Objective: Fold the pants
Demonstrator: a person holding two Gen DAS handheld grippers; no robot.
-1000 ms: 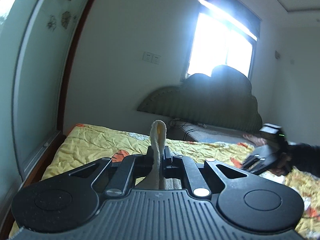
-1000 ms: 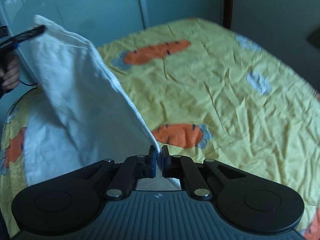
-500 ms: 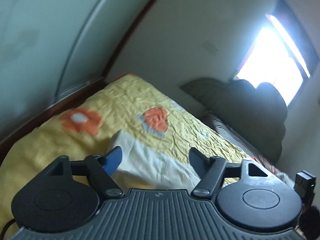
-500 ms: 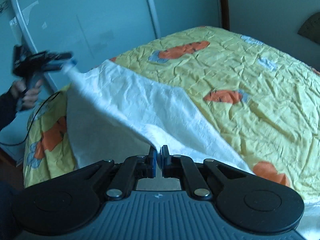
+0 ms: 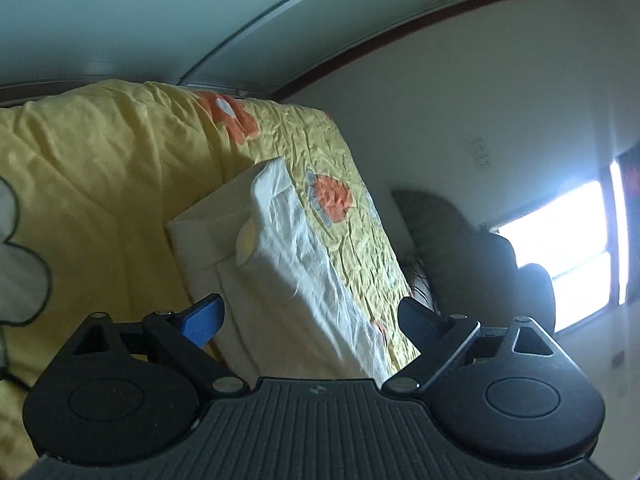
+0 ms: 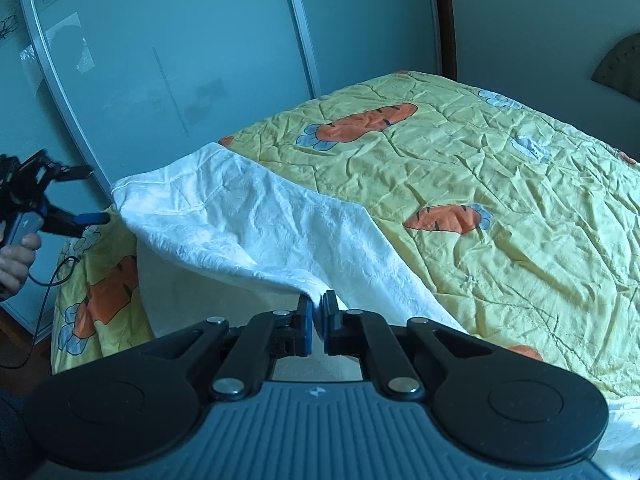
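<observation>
From the left wrist view, the left tool [image 5: 310, 314] has its jaws spread wide and still opening, with nothing pressed between them; its blue pad [image 5: 202, 320] sits clear of the cloth. Ahead of it the white pants [image 5: 288, 256] lie on the bed, on a yellow quilt [image 5: 100, 160] printed with orange carrots. One end of the pants is folded over, showing a pale yellow lining at the corner. The whole view is tilted. Behind the bed stand a dark padded headboard [image 5: 472, 240], a bright window [image 5: 568, 256] and a wall switch plate [image 5: 480, 154]. I can read no writing on it, and no label shows on the pants.

From the right wrist view, the right tool [image 6: 318, 324] is clenched on an edge of the pants [image 6: 248, 220], lifting the cloth into a ridge that slopes down to the quilt [image 6: 500, 200]. The far corner of the pants lies flat at the bed's edge. Off to the left, a hand [image 6: 16, 256] holds the left tool [image 6: 86, 196], released and apart from the cloth, a thin cable hanging below it. Behind it are the sliding wardrobe doors [image 6: 180, 60], with flower decals along the top. A small mark is stamped on the right tool's ribbed body, too small to read.
</observation>
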